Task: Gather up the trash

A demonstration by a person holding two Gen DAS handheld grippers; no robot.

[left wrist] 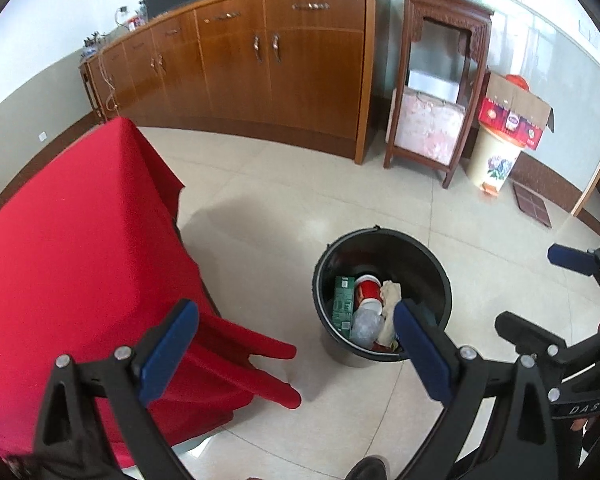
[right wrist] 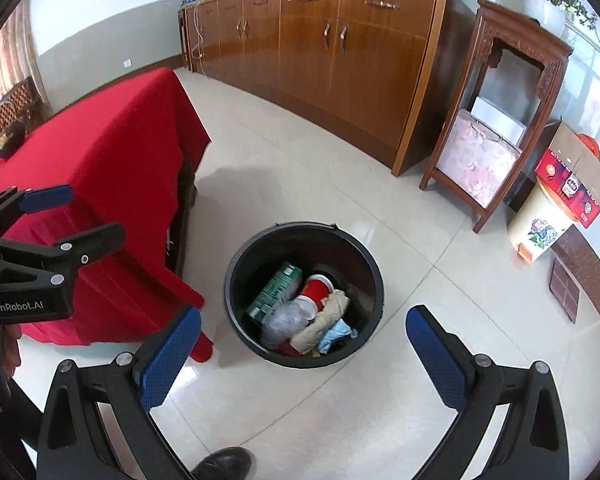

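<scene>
Both spread and empty, the left gripper point(left wrist: 296, 348) and right gripper point(right wrist: 304, 356) hang above the black bucket point(right wrist: 236, 264) on the floor beside the red-draped tabletop point(right wrist: 112, 152), where a green carton point(right wrist: 278, 288), red cup point(right wrist: 314, 290) and crumpled wrappers already lie, suggesting collection is largely done.

Lighting: you have bright, even daylight; soft glare on the floor tiles point(right wrist: 364, 224), a faint shadow beside the red tablecloth point(left wrist: 80, 240). Fisheye bends cabinet point(left wrist: 260, 60) lines; corners vignette black.
</scene>
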